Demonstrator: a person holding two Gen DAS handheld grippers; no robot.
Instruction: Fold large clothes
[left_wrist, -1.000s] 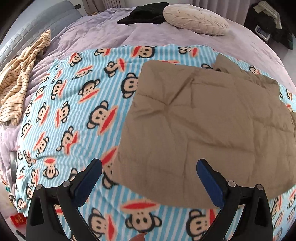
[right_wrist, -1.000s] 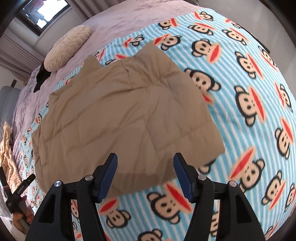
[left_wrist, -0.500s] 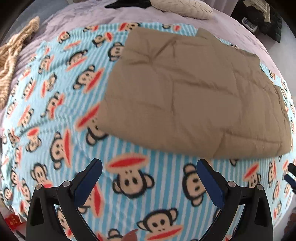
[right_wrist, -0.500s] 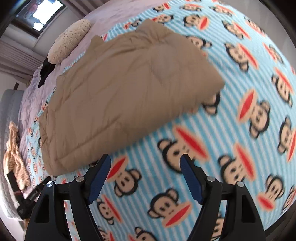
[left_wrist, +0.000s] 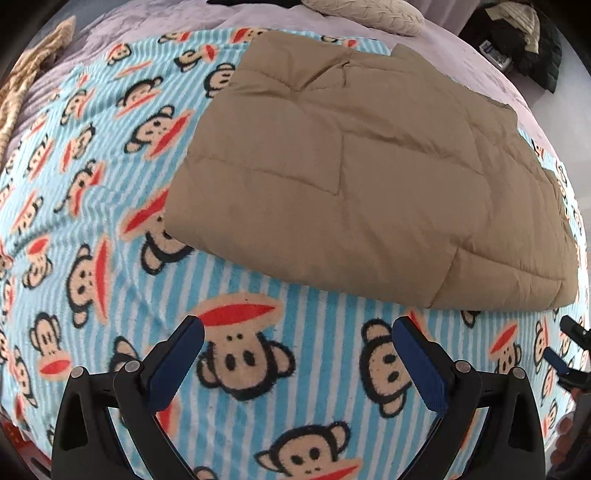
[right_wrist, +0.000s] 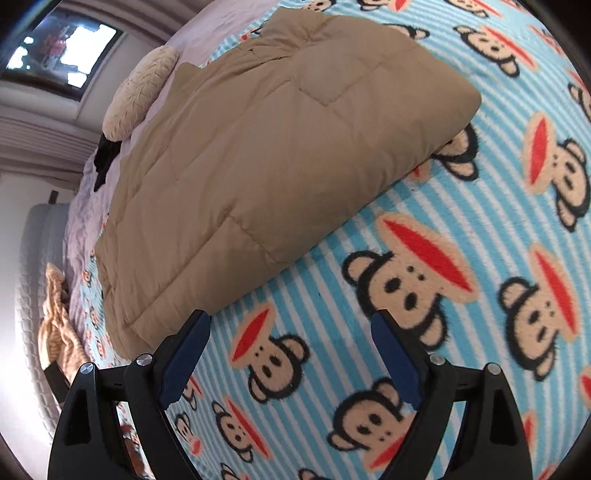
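A tan quilted garment (left_wrist: 351, 177) lies folded flat on a blue striped monkey-print blanket (left_wrist: 110, 229). It also shows in the right wrist view (right_wrist: 258, 173), on the same blanket (right_wrist: 461, 258). My left gripper (left_wrist: 295, 354) is open and empty, over bare blanket just short of the garment's near edge. My right gripper (right_wrist: 291, 350) is open and empty, near the garment's near corner. The right gripper's tip (left_wrist: 565, 354) shows at the left wrist view's right edge.
The blanket covers a lilac bed (left_wrist: 147, 26). A cream pillow (left_wrist: 369, 11) and a black cloth (right_wrist: 105, 155) lie at the head. A striped beige garment (left_wrist: 29, 74) lies at the left side. Dark clutter (left_wrist: 517, 40) sits beyond the bed.
Both grippers have pulled back off the tan garment and dropped lower, so they now hang over bare blanket. The garment lies where it was. Both stay open.
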